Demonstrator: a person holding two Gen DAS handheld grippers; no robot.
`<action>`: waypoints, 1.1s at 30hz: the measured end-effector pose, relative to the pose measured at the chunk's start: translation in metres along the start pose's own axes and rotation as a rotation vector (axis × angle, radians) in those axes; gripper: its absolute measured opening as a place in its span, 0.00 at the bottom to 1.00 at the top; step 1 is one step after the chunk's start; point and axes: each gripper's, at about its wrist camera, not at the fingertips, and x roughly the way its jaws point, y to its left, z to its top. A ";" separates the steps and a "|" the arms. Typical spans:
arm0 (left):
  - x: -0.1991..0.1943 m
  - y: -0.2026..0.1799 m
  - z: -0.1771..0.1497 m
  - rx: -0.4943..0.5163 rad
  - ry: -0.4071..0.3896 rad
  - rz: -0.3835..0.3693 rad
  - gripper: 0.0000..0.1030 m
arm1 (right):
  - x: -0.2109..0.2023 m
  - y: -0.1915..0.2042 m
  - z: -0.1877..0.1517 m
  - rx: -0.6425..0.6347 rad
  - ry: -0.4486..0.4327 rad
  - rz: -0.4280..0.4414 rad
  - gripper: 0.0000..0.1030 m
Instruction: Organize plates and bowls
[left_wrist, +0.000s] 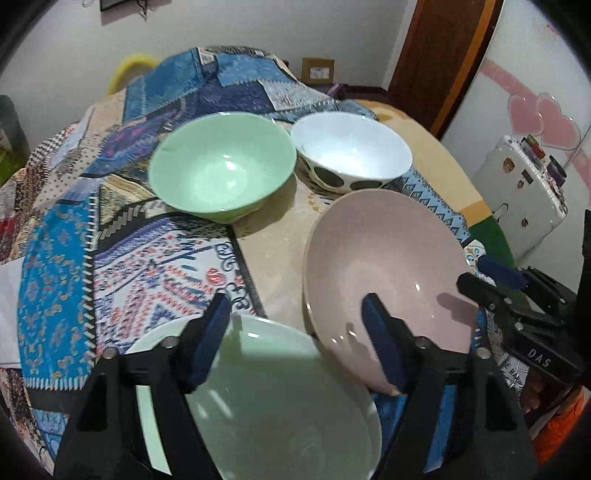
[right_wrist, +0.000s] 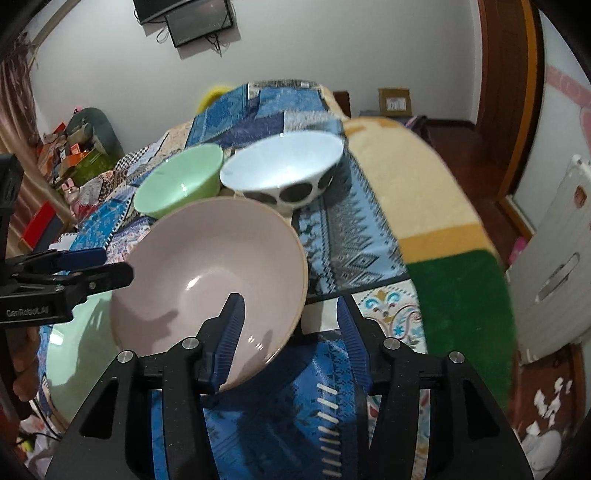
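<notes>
pink bowl is sitting tilted, its edge resting on the green plate, on a patchwork cloth. right gripper is hanging with jaws apart, straddling the pink rim without pinching it. left gripper is also standing apart over the plate, clamping nothing. green bowl and white spotted bowl are sitting side by side further back, touching.
</notes>
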 end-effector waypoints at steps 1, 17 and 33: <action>0.006 -0.001 0.001 0.000 0.011 -0.004 0.61 | 0.003 -0.001 0.000 0.005 0.008 0.006 0.47; 0.037 -0.015 0.007 0.014 0.082 -0.073 0.18 | 0.014 -0.004 -0.007 0.037 0.050 0.093 0.17; -0.041 -0.004 -0.007 -0.015 -0.037 -0.092 0.18 | -0.039 0.028 0.011 0.004 -0.049 0.078 0.16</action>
